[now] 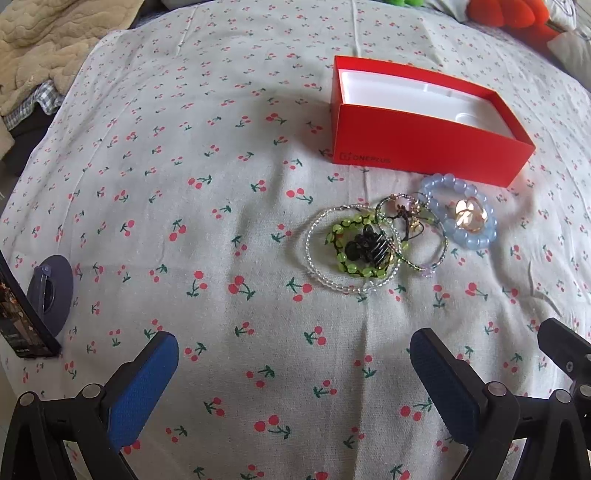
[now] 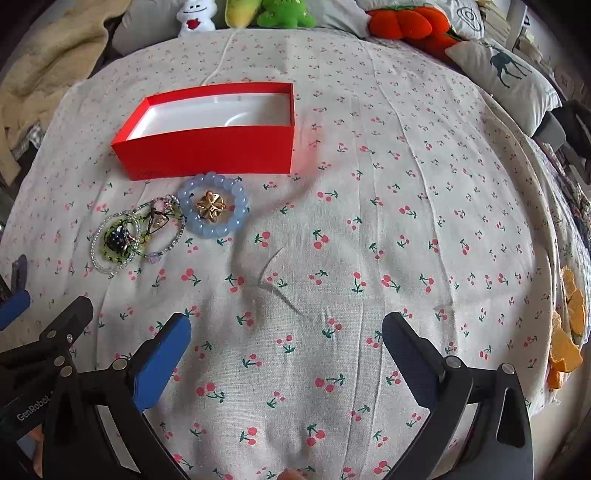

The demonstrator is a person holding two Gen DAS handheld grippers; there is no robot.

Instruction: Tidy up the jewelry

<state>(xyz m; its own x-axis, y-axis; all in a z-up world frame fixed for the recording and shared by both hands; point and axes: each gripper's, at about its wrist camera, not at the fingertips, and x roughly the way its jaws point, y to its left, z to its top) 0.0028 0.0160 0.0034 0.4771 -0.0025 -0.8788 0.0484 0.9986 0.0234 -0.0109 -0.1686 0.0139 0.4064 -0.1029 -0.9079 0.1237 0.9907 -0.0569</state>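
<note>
An open red box [image 1: 424, 142] with an empty white inside stands on the cherry-print cloth; it also shows in the right wrist view [image 2: 207, 149]. In front of it lies a blue bead bracelet [image 1: 469, 236] [image 2: 192, 216] around a gold flower brooch [image 1: 468, 216] [image 2: 211, 207]. Beside it is a tangle with a green bead bracelet [image 1: 343, 227] [image 2: 110, 254], a clear bead bracelet [image 1: 314, 266] [image 2: 96, 254] and a black hair claw [image 1: 373, 247] [image 2: 117, 236]. My left gripper [image 1: 293, 354] is open and empty, short of the pile. My right gripper [image 2: 286, 332] is open and empty, to the right of it.
A dark phone [image 1: 22, 317] on a round stand [image 1: 59, 291] sits at the left edge. Plush toys [image 2: 288, 14] and pillows [image 2: 506, 74] line the far side. Orange peel [image 2: 565, 343] lies at the right edge. A beige blanket [image 2: 40, 62] is at the far left.
</note>
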